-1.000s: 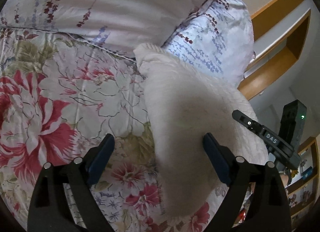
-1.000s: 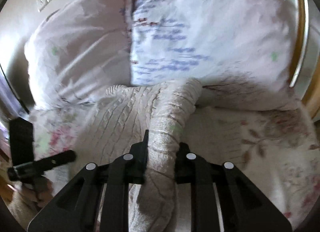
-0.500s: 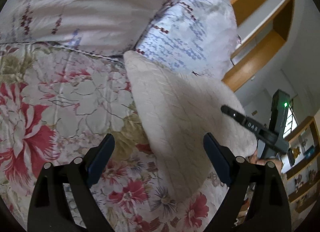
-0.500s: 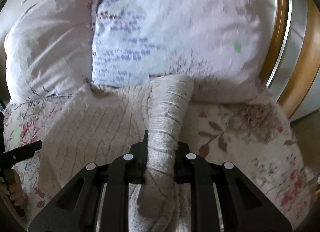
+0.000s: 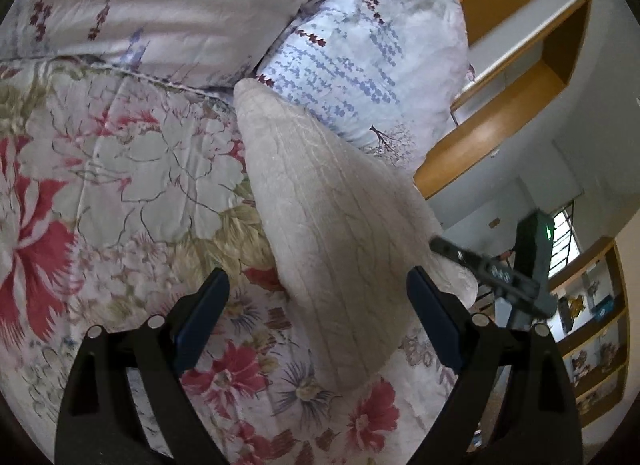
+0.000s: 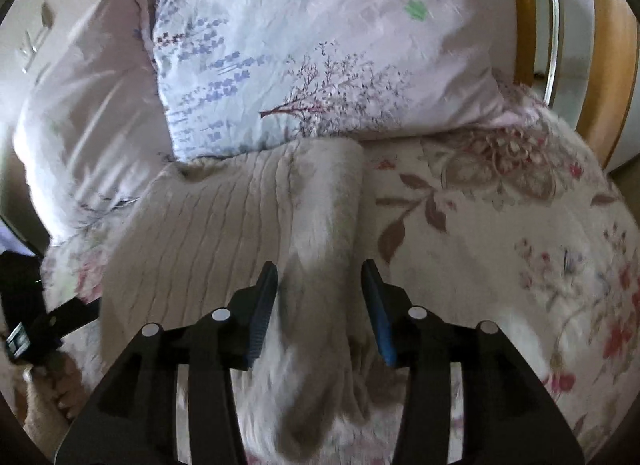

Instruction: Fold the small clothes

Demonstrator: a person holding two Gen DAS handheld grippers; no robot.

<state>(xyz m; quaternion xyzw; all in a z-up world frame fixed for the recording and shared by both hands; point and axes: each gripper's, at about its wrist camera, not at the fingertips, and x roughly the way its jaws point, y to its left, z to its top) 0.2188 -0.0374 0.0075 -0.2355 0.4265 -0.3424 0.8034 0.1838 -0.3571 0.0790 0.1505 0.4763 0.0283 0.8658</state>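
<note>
Bed with a cream cable-knit sweater (image 5: 320, 225) laid flat on a floral quilt (image 5: 120, 185), its far edge touching the foot of two pillows. The nearer pillow (image 6: 320, 45) carries a blue and purple sprig print; the second pillow (image 5: 160, 5) lies beside it, paler, with sparse dark red sprigs. A wooden headboard (image 6: 600, 65) rises behind the pillows at the right of the right wrist view, and wooden shelving (image 5: 520, 85) shows at the right of the left wrist view.

Left tool (image 5: 318, 313): released, its blue-padded jaws spread wide and hanging above the near part of the sweater body and the quilt. Neither pad touches the knit. It also appears at the left edge of the right wrist view as a dark bar (image 6: 48, 321) beside the sweater's edge, with part of the person's hand (image 6: 36, 393) below it.

Right tool (image 6: 320, 297): its jaws are opening, with one sleeve (image 6: 328, 225) of the sweater running lengthwise between them. The sleeve lies folded over the right part of the sweater body, its cuff end reaching the base of the sprig-print pillow. A gap shows between each blue pad and the sleeve, so the knit is no longer clamped. In the left wrist view this tool is seen as a dark bar (image 5: 480, 265) at the sweater's right edge, slightly blurred.

Sweater position: middle of the quilt, ribs running toward the pillows, one sleeve laid over it.
</note>
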